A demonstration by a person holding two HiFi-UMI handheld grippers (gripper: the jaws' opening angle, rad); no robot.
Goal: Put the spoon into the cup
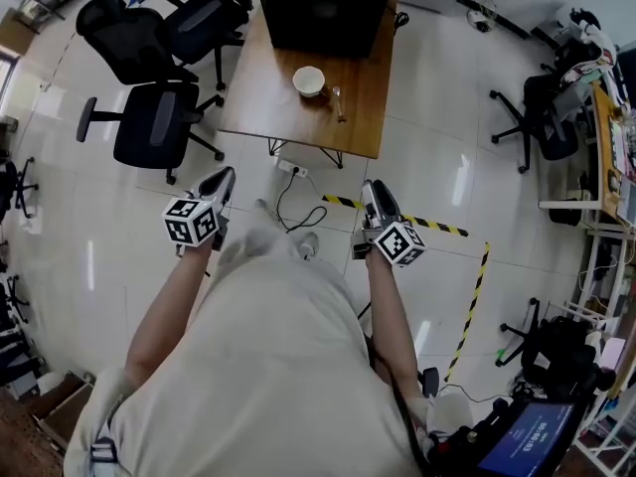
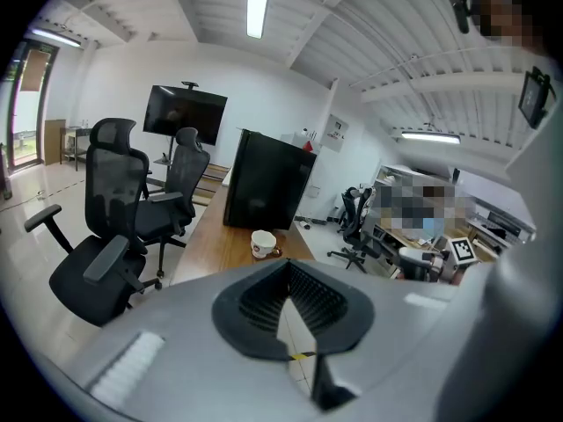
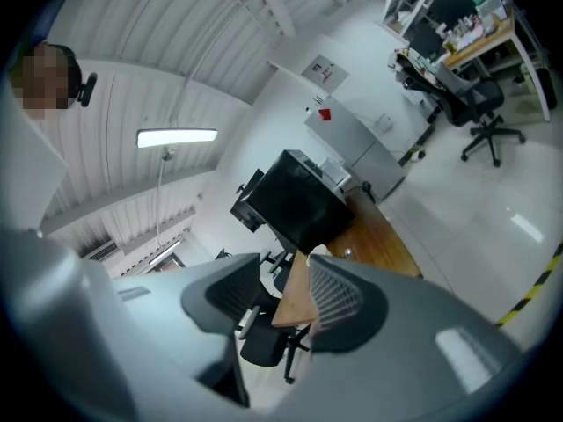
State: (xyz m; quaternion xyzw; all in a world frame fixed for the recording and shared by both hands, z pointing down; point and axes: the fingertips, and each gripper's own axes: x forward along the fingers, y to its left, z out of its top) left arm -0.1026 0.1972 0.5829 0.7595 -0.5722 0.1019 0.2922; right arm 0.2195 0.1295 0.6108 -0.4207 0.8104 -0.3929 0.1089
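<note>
head view: the left gripper [image 1: 223, 177] and the right gripper [image 1: 372, 191] are held out before the person's body, over the floor [image 1: 447, 167], well apart from the table [image 1: 363, 107]. in the left gripper view the jaws meet at their tips, nothing between them. in the right gripper view the jaws stand apart and empty, the table edge showing through the gap.

the spoon [image 1: 339, 103] lies flat on the table, just beside the upright white cup [image 1: 309, 80], on its right in the head view, both near the front edge. it is not in the cup; the task is judged not yet begun, the step in hand being the approach.

recommendation: walk up square to the front edge first. the right gripper is on the spoon's side and is the natural choice. the spoon is thin and flat, so the jaws should come in low across the handle, close firmly, lift, then tip the bowl end down inside the rim. the cup looks light and may slide if knocked; the left gripper could steady it.

surroundings: brown wooden top with a large black box [image 1: 323, 8] at its far end. glossy white tile, crossed by yellow-and-black tape [image 1: 437, 229]; a cable and power strip [image 1: 290, 170] lie below the front edge, a trip hazard. black office chairs [image 1: 154, 127] stand to the left.
</note>
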